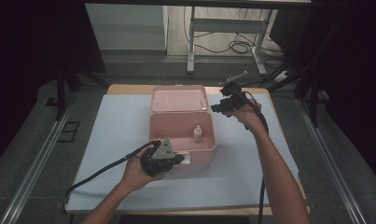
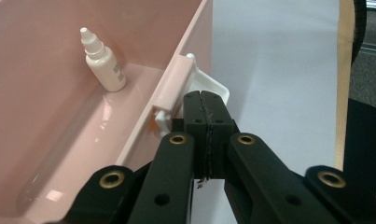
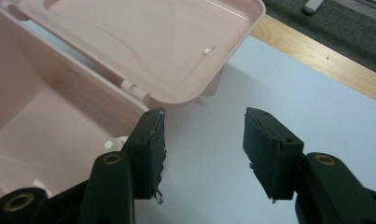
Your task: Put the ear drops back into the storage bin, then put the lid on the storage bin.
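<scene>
A pink plastic box point(image 1: 200, 156) stands open in the middle of the mat, its lid point(image 1: 179, 98) lying back behind it. Inside stands a small white dropper bottle point(image 1: 197, 133), upright near the right wall point(image 2: 104, 63). My left gripper point(image 1: 178, 159) rests at the box's front edge; its jaws are shut point(image 2: 202, 100), their tips against the white latch point(image 2: 216, 86), with nothing seen between the pads. My right gripper point(image 1: 216, 107) hovers to the right of the lid and is open point(image 3: 204, 135), with nothing between its jaws, by the lid's corner point(image 3: 143, 42).
A pale blue mat point(image 1: 120, 121) covers the wooden table point(image 3: 316, 60). A metal desk frame and cables stand on the floor beyond the table's far edge. Cables trail from both grippers toward the near edge.
</scene>
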`<state>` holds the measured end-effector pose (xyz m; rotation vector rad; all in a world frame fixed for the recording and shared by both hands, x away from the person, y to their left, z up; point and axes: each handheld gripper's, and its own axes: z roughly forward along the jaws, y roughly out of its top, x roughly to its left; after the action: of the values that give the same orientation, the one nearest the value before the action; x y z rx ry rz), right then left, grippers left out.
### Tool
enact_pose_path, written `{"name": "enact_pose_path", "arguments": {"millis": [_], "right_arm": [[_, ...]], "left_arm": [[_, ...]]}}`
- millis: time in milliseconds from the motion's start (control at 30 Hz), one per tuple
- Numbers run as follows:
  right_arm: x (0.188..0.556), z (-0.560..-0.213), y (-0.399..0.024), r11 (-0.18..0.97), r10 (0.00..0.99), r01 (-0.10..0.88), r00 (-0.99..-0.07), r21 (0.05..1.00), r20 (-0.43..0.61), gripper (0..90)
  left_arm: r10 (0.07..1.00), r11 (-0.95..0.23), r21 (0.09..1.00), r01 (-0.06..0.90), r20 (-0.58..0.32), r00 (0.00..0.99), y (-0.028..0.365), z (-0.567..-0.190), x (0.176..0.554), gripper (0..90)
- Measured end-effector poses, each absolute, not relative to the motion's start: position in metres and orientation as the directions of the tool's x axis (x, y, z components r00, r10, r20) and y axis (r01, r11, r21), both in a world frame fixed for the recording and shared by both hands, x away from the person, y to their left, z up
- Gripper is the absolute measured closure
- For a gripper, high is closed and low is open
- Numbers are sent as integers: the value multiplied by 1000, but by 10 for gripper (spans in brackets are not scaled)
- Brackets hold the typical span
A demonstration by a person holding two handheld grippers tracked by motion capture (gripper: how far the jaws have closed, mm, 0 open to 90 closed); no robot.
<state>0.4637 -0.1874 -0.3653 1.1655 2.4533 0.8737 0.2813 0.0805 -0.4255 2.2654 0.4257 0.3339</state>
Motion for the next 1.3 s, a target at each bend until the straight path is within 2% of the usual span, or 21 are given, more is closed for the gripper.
{"name": "enact_pose_path", "arguments": {"millis": [200,633,1300], "right_arm": [[472,-367,-186,481,788,616,-615,624,0,474],[490,-366,-175,468,806,652,-592,597,15,531],[513,-367,-167,413,841,693,-540,590,45,551]], "left_arm": [[405,-627,754,197,99,909,81,-426,281,900],[405,-626,753,202,93,910,81,-426,281,900],[402,-626,753,202,90,911,81,-426,282,900]]}}
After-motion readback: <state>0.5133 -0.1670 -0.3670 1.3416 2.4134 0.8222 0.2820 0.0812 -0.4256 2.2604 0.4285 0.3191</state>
